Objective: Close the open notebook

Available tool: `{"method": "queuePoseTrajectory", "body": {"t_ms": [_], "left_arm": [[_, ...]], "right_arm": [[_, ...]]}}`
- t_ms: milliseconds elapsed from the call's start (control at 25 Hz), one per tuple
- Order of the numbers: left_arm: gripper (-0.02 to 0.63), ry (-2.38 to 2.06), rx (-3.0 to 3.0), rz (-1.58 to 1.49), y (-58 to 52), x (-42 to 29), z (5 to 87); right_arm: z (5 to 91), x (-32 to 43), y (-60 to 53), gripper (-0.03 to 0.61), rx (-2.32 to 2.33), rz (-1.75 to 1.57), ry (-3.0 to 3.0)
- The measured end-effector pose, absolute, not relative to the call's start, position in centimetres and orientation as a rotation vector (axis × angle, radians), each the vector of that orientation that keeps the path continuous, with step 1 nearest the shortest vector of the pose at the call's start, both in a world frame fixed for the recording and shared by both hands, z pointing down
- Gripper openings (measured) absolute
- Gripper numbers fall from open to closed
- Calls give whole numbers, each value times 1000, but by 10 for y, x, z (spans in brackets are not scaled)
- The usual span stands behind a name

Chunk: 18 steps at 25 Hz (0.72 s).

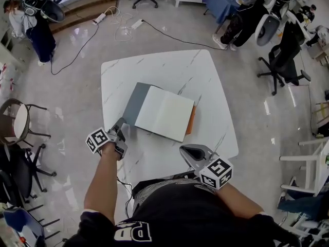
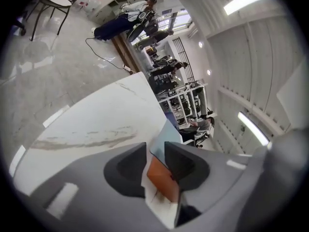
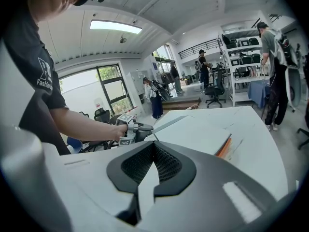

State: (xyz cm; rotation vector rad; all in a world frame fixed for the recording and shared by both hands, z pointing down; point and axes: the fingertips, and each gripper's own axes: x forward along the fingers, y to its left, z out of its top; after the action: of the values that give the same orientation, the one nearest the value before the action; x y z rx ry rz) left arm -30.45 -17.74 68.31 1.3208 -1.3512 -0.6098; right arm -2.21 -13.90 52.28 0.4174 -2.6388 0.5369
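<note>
The open notebook (image 1: 164, 112) lies in the middle of the white marble table (image 1: 169, 66). Its grey cover (image 1: 138, 102) is folded out flat to the left, white pages face up, and an orange cover edge (image 1: 191, 120) shows at the right. My left gripper (image 1: 122, 126) sits at the grey cover's near left corner, jaws narrowly apart. In the left gripper view the cover (image 2: 166, 134) and orange edge (image 2: 161, 178) show through that gap (image 2: 154, 156). My right gripper (image 1: 189, 151) is shut and empty above the near table edge, short of the notebook (image 3: 203, 132); its jaws (image 3: 153, 146) meet.
A round-seat chair (image 1: 18, 120) stands on the floor at the left and a black office chair (image 1: 285, 60) at the right. Cables and power strips (image 1: 118, 22) lie beyond the table's far edge. People stand and sit at the back of the room.
</note>
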Motion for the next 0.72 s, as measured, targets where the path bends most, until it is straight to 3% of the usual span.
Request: {"method": "queuePoseTrajectory", "body": {"t_ms": [400, 720], "left_arm": [[132, -1354, 1334, -633, -176, -304, 674], [78, -1364, 1415, -689, -175, -300, 635]], "right_arm": [[522, -16, -139, -5, 435, 544, -2650], [517, -11, -132, -5, 457, 536, -2669]]}}
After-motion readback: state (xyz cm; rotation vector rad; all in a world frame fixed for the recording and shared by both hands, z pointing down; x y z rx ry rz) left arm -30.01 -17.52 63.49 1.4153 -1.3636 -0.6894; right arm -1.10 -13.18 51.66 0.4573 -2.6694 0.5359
